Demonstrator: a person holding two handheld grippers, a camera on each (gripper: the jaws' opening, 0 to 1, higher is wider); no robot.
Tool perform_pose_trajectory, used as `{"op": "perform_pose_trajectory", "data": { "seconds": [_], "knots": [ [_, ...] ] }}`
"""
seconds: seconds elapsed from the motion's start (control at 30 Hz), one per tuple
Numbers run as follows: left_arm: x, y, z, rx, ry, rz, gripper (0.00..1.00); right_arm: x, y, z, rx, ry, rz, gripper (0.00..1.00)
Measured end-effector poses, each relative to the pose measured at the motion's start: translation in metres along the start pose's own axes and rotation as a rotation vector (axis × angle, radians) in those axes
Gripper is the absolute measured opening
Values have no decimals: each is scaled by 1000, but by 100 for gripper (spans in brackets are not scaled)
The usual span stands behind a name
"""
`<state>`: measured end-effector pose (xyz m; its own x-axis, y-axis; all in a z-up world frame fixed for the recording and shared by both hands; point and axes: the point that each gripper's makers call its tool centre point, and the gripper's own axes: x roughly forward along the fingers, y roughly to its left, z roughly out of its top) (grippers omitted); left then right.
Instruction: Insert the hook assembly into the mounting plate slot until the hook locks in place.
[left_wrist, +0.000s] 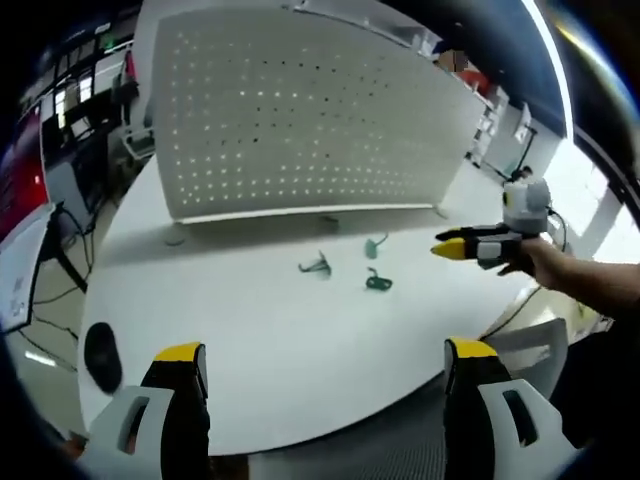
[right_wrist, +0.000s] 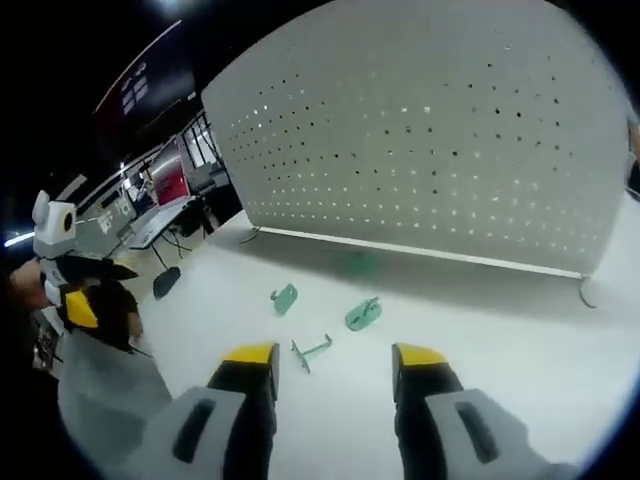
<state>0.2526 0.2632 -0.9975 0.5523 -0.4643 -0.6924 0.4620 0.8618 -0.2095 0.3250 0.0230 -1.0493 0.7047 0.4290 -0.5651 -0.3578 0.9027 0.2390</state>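
Note:
A white perforated mounting panel (left_wrist: 300, 110) (right_wrist: 430, 130) stands upright at the back of the white table (left_wrist: 250, 330). Three small green hook parts lie in front of it: a thin wire hook (left_wrist: 316, 266) (right_wrist: 312, 350) and two flatter green pieces (left_wrist: 376, 245) (left_wrist: 378, 283) (right_wrist: 285, 298) (right_wrist: 363, 314). My left gripper (left_wrist: 325, 350) hovers over the near table edge, open and holding nothing. My right gripper (right_wrist: 335, 355) is open just short of the wire hook, with nothing between its jaws. It also shows at the right of the left gripper view (left_wrist: 465, 247), held by a hand.
A black rounded object (left_wrist: 102, 352) (right_wrist: 165, 282) lies near the table's left end. The left gripper (right_wrist: 80, 300) appears at the left of the right gripper view. Desks and monitors stand beyond the table. The panel's foot (right_wrist: 585, 292) rests on the table.

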Motion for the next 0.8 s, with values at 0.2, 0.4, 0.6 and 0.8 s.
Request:
{"op": "perform_pose_trajectory", "data": {
  "seconds": [0.2,0.4,0.6,0.8],
  "knots": [
    [2,4,-2,2,13,-2,100,31,-10,-6,25,48,-1,38],
    [3,8,-3,-3,8,5,100,55,-11,-9,90,85,14,37],
    [4,-1,-4,-8,14,-19,100,75,-24,1,108,81,-29,29],
    [10,-10,-4,0,20,-47,100,94,-30,-5,198,137,-55,25]
  ]
}}
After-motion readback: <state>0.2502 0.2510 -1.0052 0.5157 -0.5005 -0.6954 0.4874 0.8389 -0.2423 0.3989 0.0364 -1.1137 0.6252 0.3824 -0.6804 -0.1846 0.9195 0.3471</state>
